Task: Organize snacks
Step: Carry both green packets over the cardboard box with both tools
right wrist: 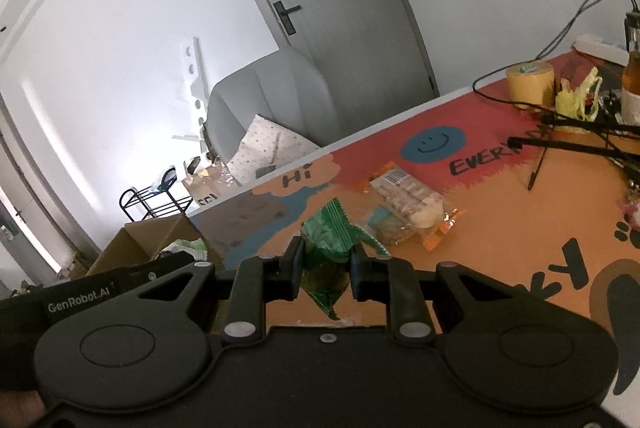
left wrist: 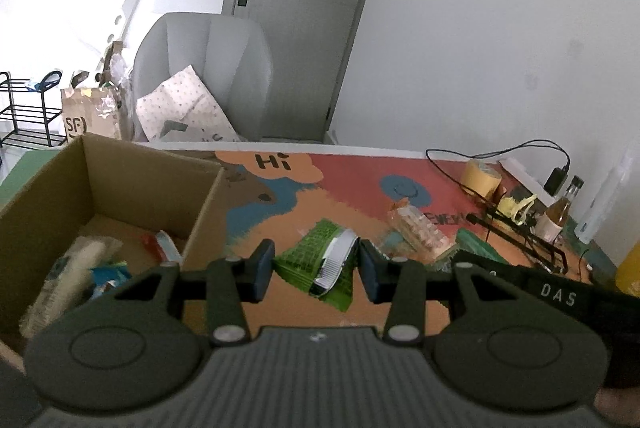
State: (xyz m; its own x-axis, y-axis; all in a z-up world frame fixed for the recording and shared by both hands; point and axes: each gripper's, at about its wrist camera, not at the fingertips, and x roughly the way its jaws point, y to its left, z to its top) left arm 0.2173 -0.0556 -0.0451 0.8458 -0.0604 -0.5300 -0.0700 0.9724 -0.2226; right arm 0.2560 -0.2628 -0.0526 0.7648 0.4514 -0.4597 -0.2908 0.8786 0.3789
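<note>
A light green snack packet (left wrist: 320, 260) with a shiny strip lies on the colourful table mat, between the open fingers of my left gripper (left wrist: 316, 270); the pads stand beside it, apart. My right gripper (right wrist: 326, 268) is shut on a dark green snack packet (right wrist: 330, 248) and holds it above the mat. A clear packet of biscuits (right wrist: 404, 204) lies beyond it and also shows in the left wrist view (left wrist: 420, 228). A cardboard box (left wrist: 152, 164) at the left holds several snack packets (left wrist: 80, 268).
A yellow tape roll (right wrist: 530, 76), a bottle (right wrist: 632, 84), cables and a black stand (right wrist: 580, 136) crowd the table's far right. A grey chair (left wrist: 208, 68) and a door stand behind the table. The right gripper's arm (left wrist: 560, 296) crosses the left view's right side.
</note>
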